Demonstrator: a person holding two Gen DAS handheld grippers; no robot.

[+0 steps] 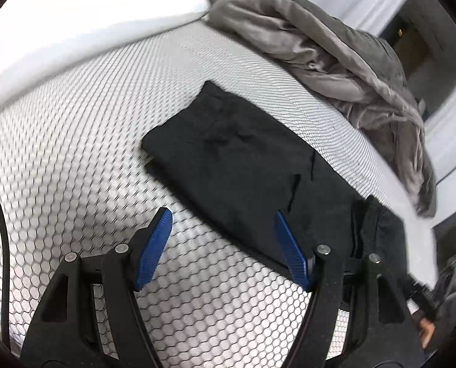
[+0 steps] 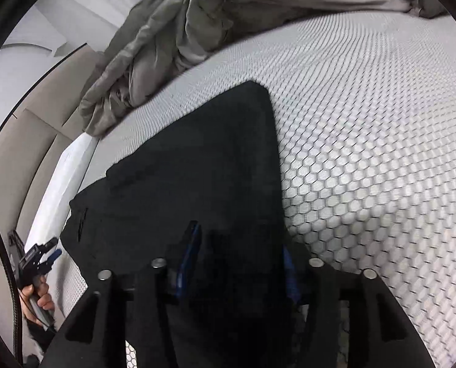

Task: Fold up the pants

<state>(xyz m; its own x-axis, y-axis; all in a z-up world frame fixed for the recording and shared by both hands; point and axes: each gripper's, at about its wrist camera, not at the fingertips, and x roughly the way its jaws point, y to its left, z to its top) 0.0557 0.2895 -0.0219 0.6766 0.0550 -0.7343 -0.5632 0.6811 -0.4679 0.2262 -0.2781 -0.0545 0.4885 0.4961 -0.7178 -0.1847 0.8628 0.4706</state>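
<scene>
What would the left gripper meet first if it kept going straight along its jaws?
Most likely the near edge of the black pants, folded on the honeycomb-patterned bed cover. The left gripper has open, empty jaws; depth is unclear, so it may touch the cover first.

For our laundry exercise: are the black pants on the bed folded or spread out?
Folded. The black pants lie as a compact, layered rectangle on the honeycomb-patterned bed, with stacked edges visible.

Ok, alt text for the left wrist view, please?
Folded black pants lie on a honeycomb-patterned mattress, with the open left gripper above their near edge, holding nothing. A crumpled grey blanket lies behind, a white pillow upper left.
</scene>
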